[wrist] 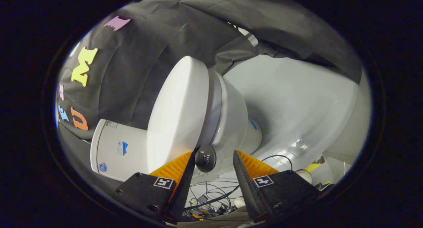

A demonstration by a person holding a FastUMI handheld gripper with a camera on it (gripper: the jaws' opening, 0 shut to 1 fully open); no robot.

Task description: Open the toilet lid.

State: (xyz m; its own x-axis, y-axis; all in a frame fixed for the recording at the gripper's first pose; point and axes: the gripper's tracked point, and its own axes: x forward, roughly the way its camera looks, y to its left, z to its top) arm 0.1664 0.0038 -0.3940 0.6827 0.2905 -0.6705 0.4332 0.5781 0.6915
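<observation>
While tool gapes, round knob sits between fingers.

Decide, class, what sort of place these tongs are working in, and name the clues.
Probably a staged bathroom corner in a recording booth, not a real home. Clues: a white toilet with its lid closed, black cloth hung behind it as a wall, and loose cables on the floor. The tongs stand open at the lid's edge.
</observation>
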